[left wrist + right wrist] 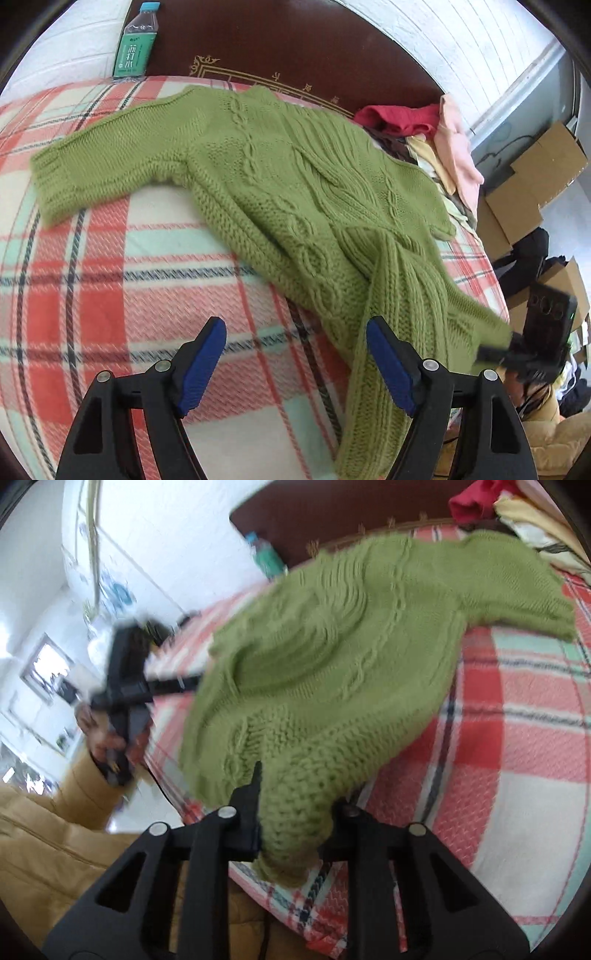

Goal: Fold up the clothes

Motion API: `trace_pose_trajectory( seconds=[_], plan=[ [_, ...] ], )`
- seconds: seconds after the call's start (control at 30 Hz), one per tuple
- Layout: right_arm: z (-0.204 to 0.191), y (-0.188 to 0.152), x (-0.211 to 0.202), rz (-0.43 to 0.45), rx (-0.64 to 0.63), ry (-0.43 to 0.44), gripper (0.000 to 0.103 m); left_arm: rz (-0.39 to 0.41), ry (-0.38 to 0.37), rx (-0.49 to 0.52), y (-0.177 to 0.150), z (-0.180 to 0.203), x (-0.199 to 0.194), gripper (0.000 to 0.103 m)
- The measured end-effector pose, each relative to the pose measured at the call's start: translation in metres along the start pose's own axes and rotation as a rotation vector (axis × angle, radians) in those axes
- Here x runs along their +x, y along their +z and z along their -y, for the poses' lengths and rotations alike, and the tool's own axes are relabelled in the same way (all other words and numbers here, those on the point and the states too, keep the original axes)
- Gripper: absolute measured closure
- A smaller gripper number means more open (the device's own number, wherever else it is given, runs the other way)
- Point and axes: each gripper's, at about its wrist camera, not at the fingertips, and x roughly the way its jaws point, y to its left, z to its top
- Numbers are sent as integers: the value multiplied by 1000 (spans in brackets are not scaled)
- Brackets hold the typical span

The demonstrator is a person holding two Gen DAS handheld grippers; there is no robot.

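Left wrist view: the green sweater (pixel 295 177) is spread across the plaid blanket (pixel 110 258) on the bed, one sleeve out to the left, the other folded back over the body toward the near edge. The left gripper (pixel 295 365) has its jaws wide apart with nothing between them — its right blue pad (pixel 391 369) sits just beside that folded sleeve. A water bottle (pixel 136 40) stands by the dark headboard (pixel 295 48), a pile of clothes (pixel 424 129) lies past the sweater's far side, and cardboard boxes (pixel 535 177) are off to the right. The right gripper shows blurred at the sweater's near corner. Right wrist view: pretty blurry, but the right gripper (pixel 295 823) is clamped on a bunched-up bit of the sweater (pixel 351 646) at the blanket's (pixel 517 738) edge — the knit fills the gap between the fingers. At left a hand (pixel 98 734) in a tan sleeve (pixel 55 830) holds the left gripper (pixel 192 681), which points toward the sweater.
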Motion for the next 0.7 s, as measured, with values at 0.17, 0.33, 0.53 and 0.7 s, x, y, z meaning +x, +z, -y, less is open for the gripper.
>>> trace_pose_trajectory(
  seconds=[0.17,0.33,0.53,0.7],
  plan=[
    [39,16,-57,179,142,-45,81,-12,-12,13,-2,10,-1,22],
    [82,5,-44,136,290,-149,81,-80,-25,49,-8,28,25,21],
    [94,-7,-31,89,311,-218,72,-48,-16,59,7,37,42,20],
    [32,6,-55,117,39,-338,43,-43,-8,53,19,38,47,20]
  ],
)
